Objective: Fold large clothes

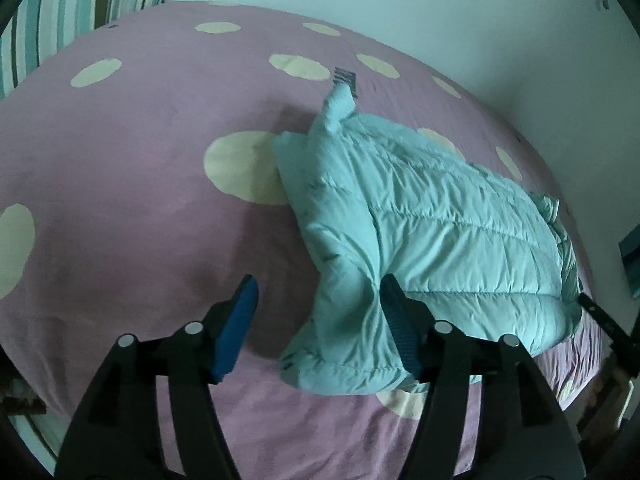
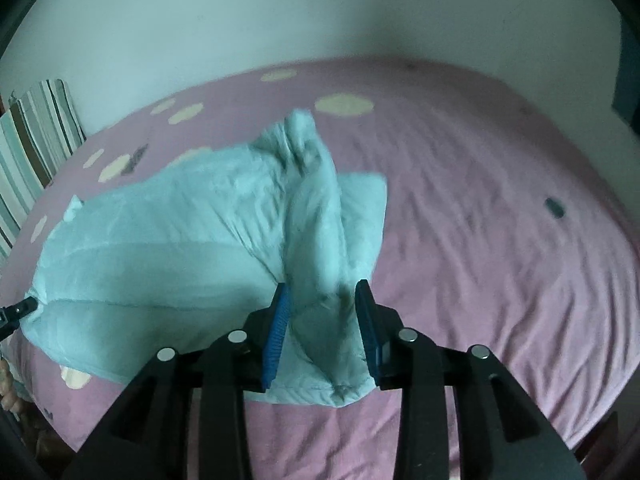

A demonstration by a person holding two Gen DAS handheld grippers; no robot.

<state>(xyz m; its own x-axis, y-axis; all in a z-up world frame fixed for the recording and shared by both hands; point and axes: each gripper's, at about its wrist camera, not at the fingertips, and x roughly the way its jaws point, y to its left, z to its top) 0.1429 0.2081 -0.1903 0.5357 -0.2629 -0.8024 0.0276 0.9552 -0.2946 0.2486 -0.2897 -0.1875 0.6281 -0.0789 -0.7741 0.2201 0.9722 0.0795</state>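
A pale mint quilted puffer jacket (image 1: 420,220) lies rumpled on a pink bedspread with cream dots (image 1: 120,160). My left gripper (image 1: 319,280) hangs open and wide over the jacket's near left corner. Its right pad (image 1: 400,328) rests against the fabric and its left pad (image 1: 236,332) stands over bare bedspread. In the right wrist view the jacket (image 2: 160,248) spreads to the left, and a raised fold (image 2: 320,216) runs up between the blue pads of my right gripper (image 2: 322,285). Those jaws stand partly apart with the fold loose between them.
A striped pillow (image 1: 80,0) (image 2: 36,140) leans against the wall at the bed's head. A small dark object (image 2: 554,207) lies on the bedspread (image 2: 480,240) to the right. A small striped tag (image 1: 346,78) lies beyond the jacket. The pale wall borders the bed's far side.
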